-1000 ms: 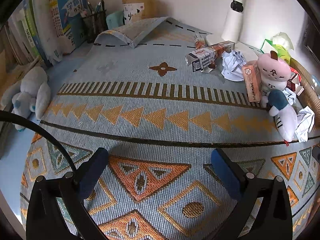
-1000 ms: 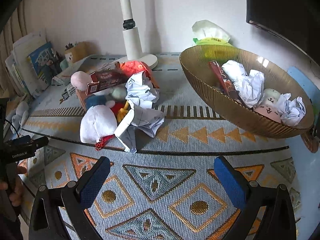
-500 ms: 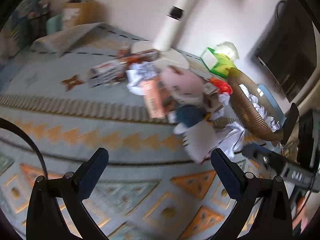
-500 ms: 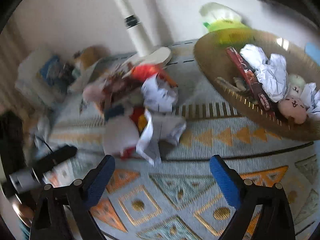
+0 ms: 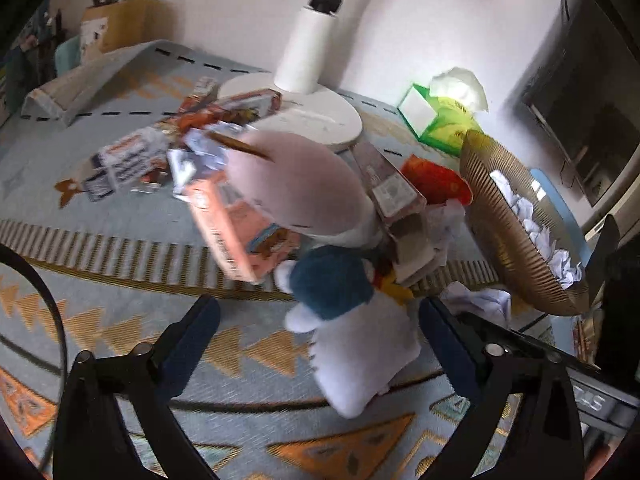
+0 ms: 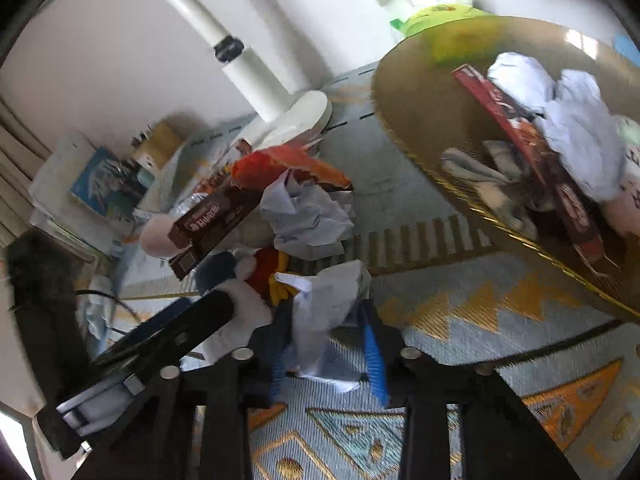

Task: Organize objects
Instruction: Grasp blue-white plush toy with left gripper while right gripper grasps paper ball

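Two grippers are working over the patterned mat [image 5: 120,312] that is covering the whole surface. Largest on it, you are seeing the ribbed golden basket [image 6: 420,92] at the right, which is holding crumpled white paper [image 6: 576,128], a dark red wrapper [image 6: 524,132] and a small pink plush [image 6: 624,212]. Behind the clutter, a white lamp base [image 5: 316,116] is sitting with its post rising toward the wall, and a green tissue box [image 5: 444,124] is standing just beside the basket's far rim.

Between lamp and basket, a pile is lying: a pink plush [image 5: 296,184] is leaning over an orange carton [image 5: 236,228], with a brown box [image 6: 216,220] and a red packet [image 6: 288,164] behind it. At the pile's near edge a white-and-blue plush [image 5: 352,336] is lying on the mat.

Your left gripper [image 5: 316,324] is hanging spread wide, its blue fingers either side of that white-and-blue plush, not pressing it. Your right gripper [image 6: 326,348] is clenching a crumpled white paper wad [image 6: 328,304] just beside the pile, low over the mat, its blue pads pressing both sides of the wad.
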Tool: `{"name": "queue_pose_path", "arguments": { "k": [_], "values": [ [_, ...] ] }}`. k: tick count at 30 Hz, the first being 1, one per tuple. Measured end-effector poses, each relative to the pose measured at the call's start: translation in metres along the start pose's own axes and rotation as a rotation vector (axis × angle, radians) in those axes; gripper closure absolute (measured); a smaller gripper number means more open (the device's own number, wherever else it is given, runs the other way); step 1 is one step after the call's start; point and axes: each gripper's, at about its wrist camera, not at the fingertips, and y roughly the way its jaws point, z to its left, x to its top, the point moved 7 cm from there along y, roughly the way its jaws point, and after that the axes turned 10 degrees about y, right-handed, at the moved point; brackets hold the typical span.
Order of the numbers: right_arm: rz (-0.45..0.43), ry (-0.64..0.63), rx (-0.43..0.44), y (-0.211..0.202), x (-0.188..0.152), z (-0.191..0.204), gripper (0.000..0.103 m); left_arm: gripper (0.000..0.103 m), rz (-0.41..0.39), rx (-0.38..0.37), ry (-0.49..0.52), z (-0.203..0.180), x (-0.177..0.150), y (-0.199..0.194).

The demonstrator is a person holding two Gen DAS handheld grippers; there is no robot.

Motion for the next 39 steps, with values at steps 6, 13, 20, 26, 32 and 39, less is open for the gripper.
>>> {"name": "queue_pose_path", "arguments": {
  "k": [6,13,20,26,32,39],
  "values": [
    [0.041,0.056,0.153,-0.021,-0.015,0.003,0.072,0.055,-0.007,-0.039,0.057,-0.015,-0.004,-0.014],
    [0.081,0.208,0.256,-0.044,-0.035,-0.015,0.072,0.055,-0.038,-0.055,0.1,-0.008,-0.041,-0.069],
    [-0.079,0.16,-0.021,-0.068,-0.03,-0.038,0.072,0.055,-0.037,-0.054,0.061,0.016,-0.057,-0.061],
    [-0.095,-0.056,0.008,-0.057,-0.019,0.029,0.072,0.054,-0.046,-0.058,0.086,0.012,-0.059,-0.06],
    [-0.063,-0.162,0.03,-0.03,-0.013,0.052,0.072,0.054,-0.05,-0.074,0.085,0.013,-0.058,-0.061],
    [-0.105,-0.145,-0.109,-0.07,-0.039,0.0,0.071,0.054,-0.054,-0.07,0.099,0.011,-0.058,-0.061]
  ]
}}
